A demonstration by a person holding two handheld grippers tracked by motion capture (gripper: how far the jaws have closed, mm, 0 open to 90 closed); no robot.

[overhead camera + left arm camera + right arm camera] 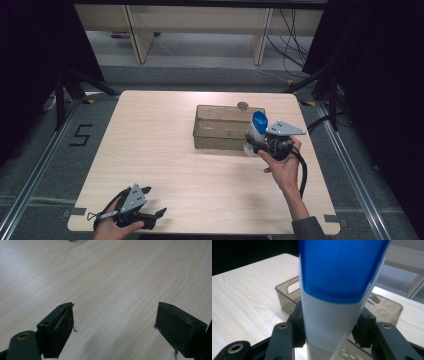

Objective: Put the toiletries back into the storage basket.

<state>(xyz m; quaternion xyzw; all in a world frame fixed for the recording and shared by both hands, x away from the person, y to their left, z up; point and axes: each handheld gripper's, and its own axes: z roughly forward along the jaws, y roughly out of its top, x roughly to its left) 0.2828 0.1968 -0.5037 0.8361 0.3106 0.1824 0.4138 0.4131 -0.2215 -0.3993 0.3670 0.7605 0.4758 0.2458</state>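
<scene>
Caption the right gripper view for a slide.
Right claw shut on a white bottle with a blue cap, above a clear smoky bin.

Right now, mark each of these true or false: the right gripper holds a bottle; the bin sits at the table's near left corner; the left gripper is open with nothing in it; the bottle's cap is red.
1. The right gripper holds a bottle. True: its jaws are closed on the white body.
2. The bin sits at the near left corner of the table. False: it stands toward the far right.
3. The left gripper is open with nothing in it. True: bare wood shows between its jaws.
4. The bottle's cap is red. False: it is blue.
</scene>
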